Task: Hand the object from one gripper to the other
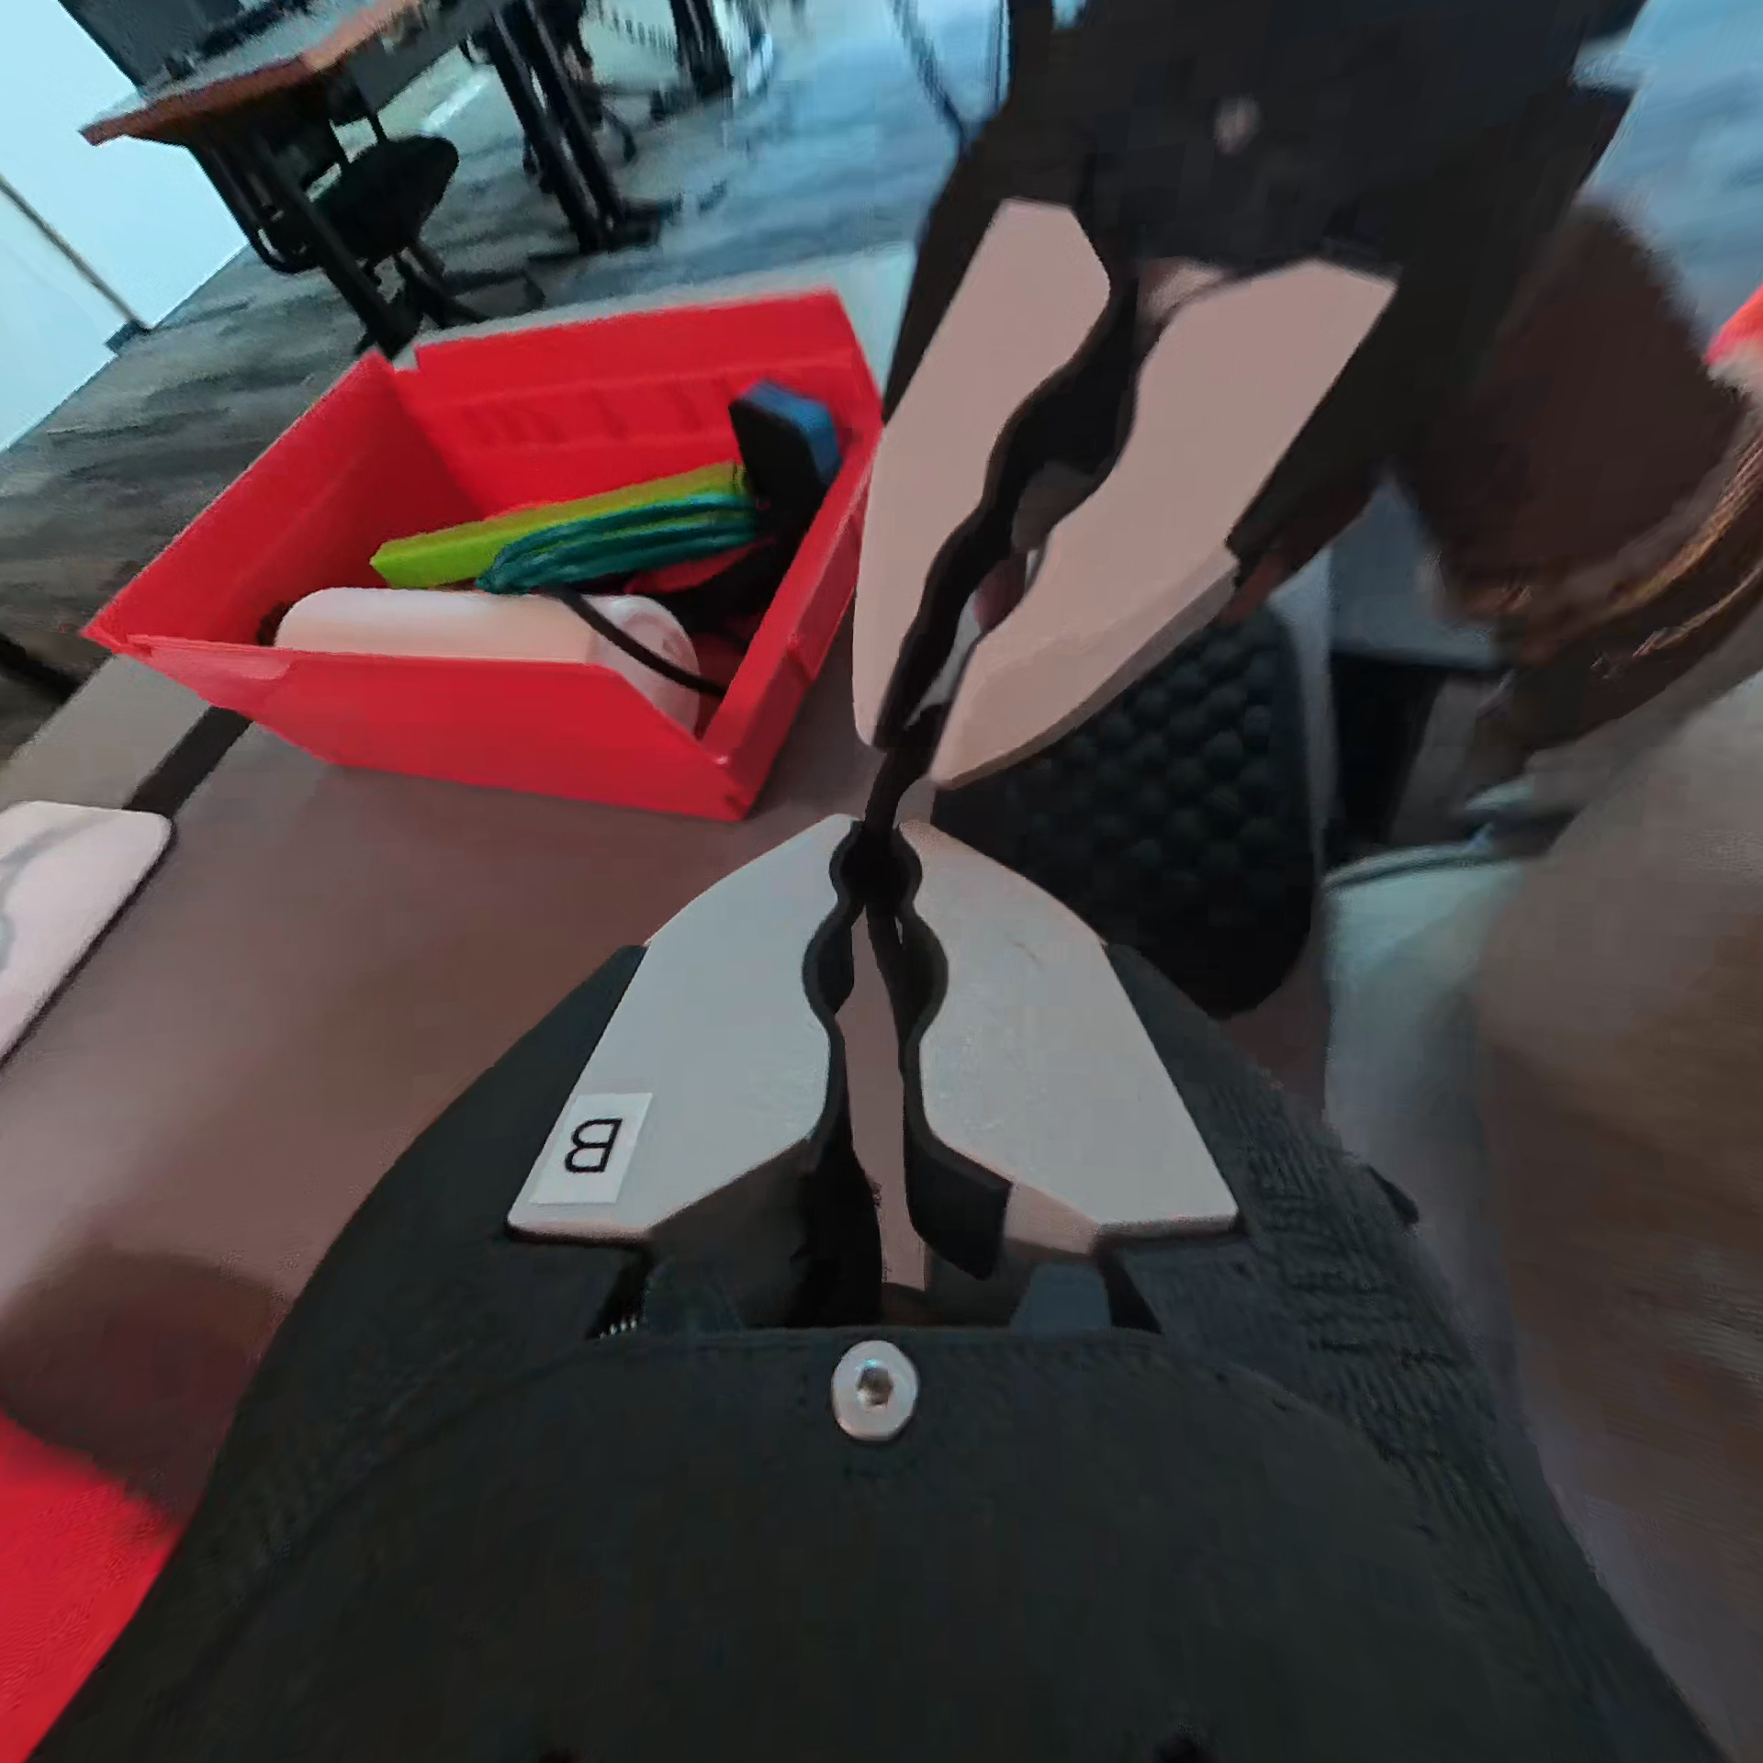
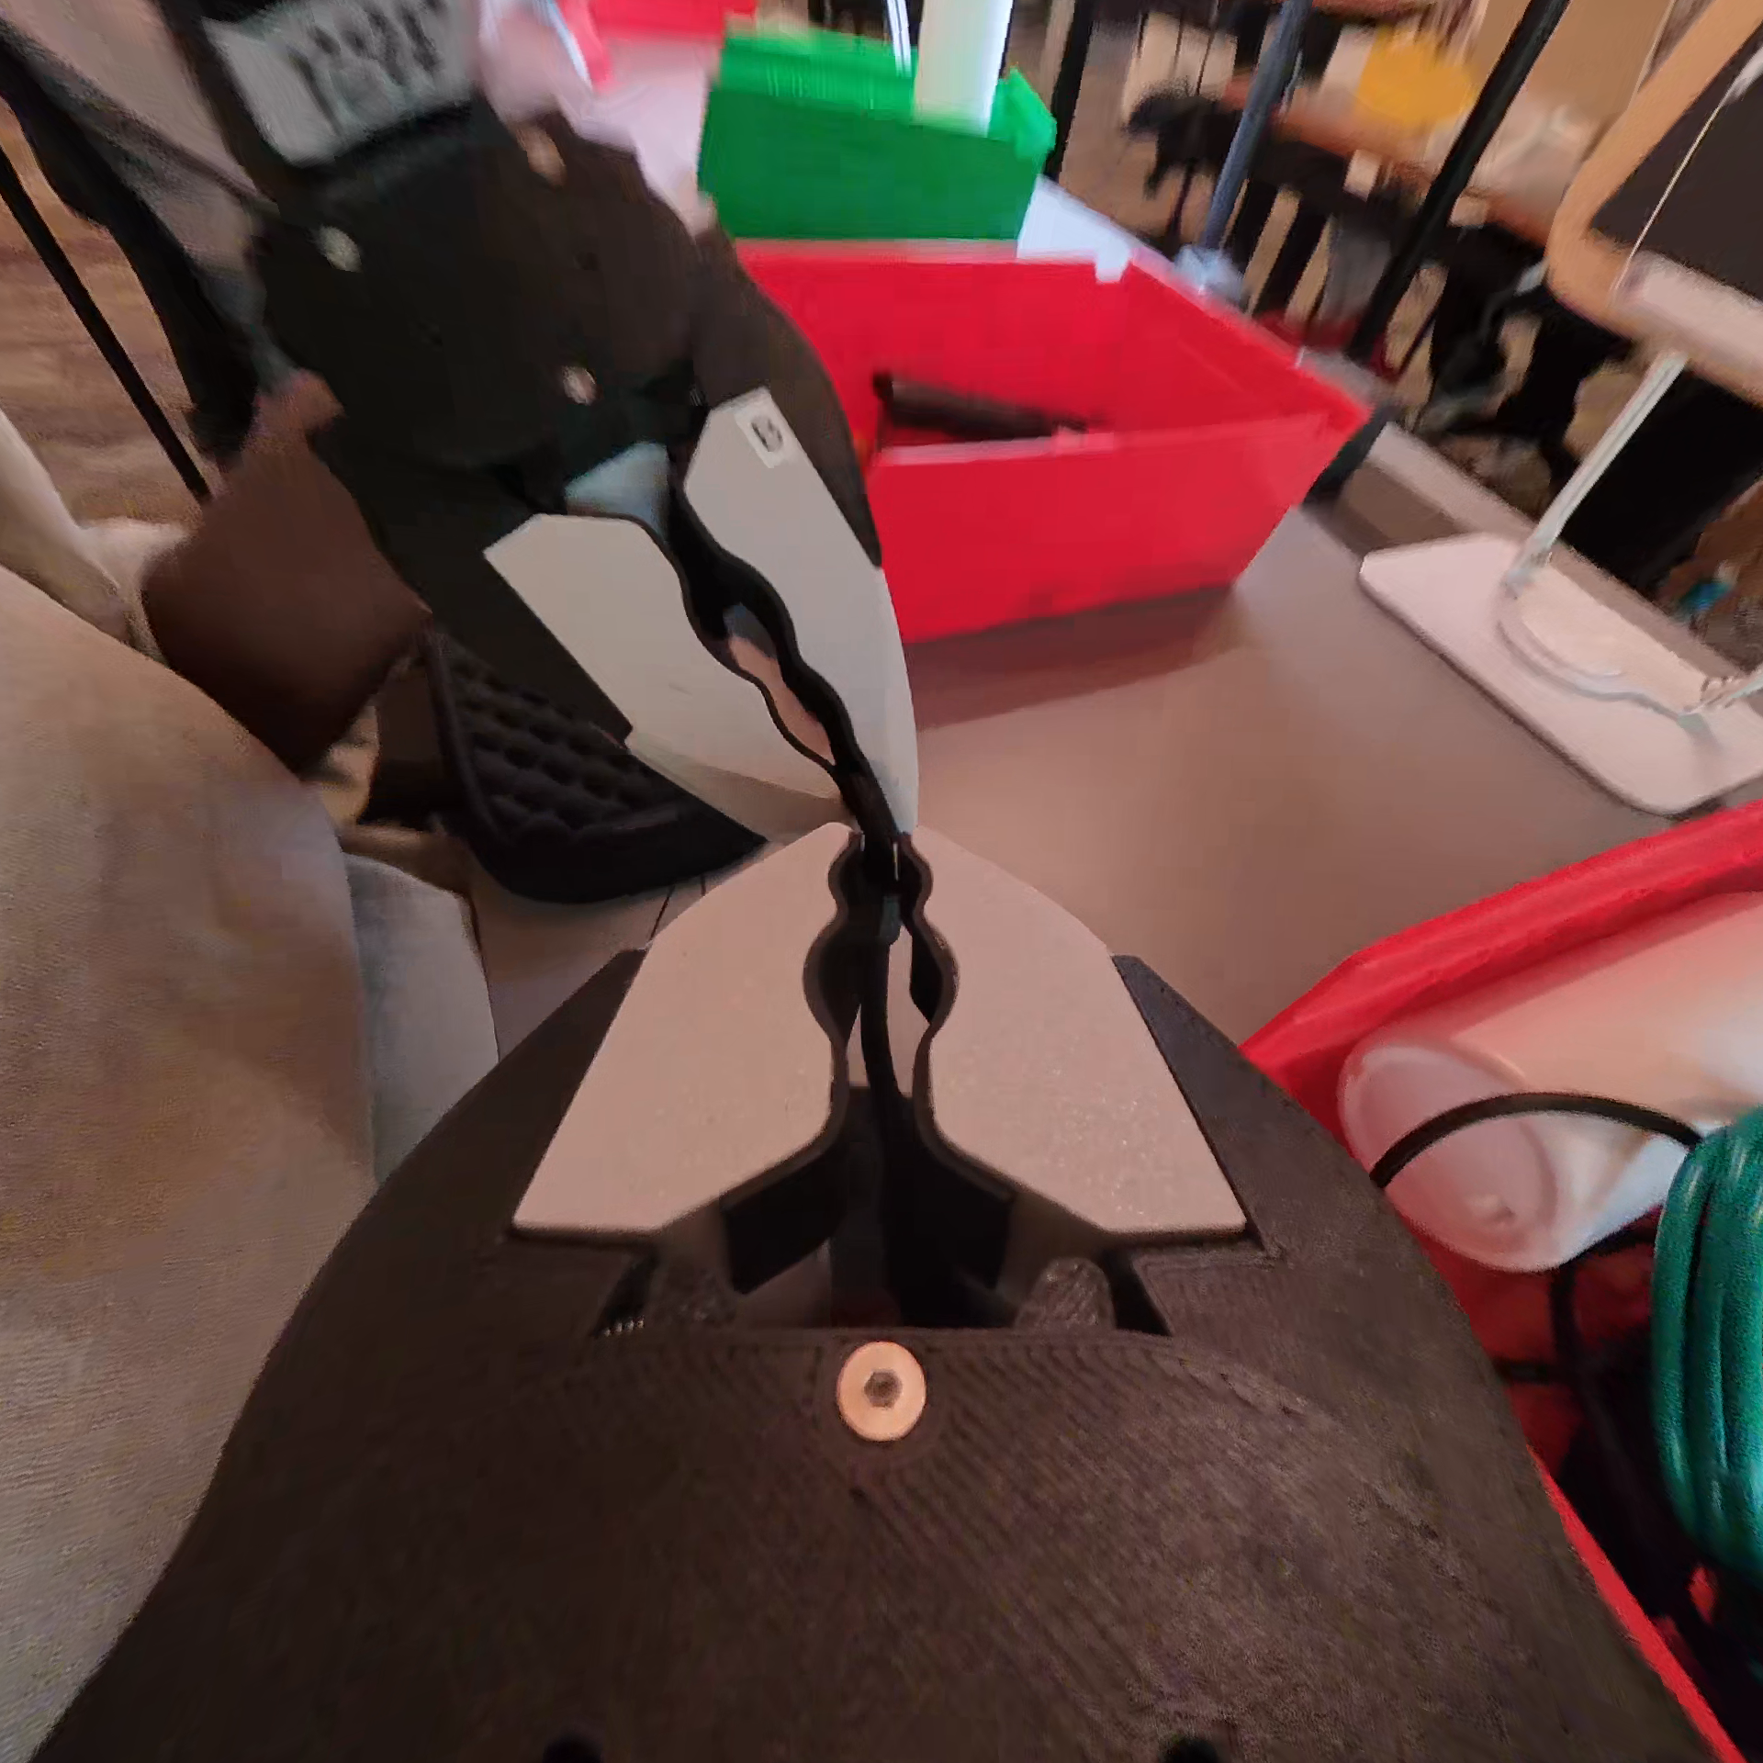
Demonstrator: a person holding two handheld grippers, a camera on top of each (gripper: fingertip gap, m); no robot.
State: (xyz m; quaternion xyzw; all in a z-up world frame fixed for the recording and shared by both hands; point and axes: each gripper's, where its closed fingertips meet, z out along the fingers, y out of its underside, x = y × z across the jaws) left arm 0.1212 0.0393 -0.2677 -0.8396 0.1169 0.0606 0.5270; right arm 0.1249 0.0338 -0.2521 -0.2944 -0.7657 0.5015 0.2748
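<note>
Left wrist view, going left to right: a pale flat pad (image 1: 67, 897) sits at the table's left edge. Then comes the open red plastic bin (image 1: 477, 725), packed with a lime green strip (image 1: 534, 539), a coil of teal cord (image 1: 620, 553), a pale pink rounded container (image 1: 458, 625) and a black and blue block (image 1: 787, 448). The bare brown table top (image 1: 401, 916) in front of the bin is about the only free space.

The left gripper (image 1: 880, 840) is pinched narrow on a thin black strap-like object (image 1: 887, 797). The right gripper (image 1: 911, 749) comes in from above, tips nearly touching the left's, clamped on that same strap. So the strap is held mid-air between both, just past the bin's right corner. A black quilted cushion (image 1: 1164, 820) sits right behind.

Right wrist view: beige fabric (image 2: 143, 954) crowds the left side. The left gripper (image 2: 873, 797) meets the right gripper (image 2: 882, 844) tip to tip on the strap (image 2: 863, 811). Beyond is another red bin (image 2: 1097, 534), a green bin (image 2: 859, 162) behind it, and a white stand base (image 2: 1526, 649) on the right. Open table lies between them.
</note>
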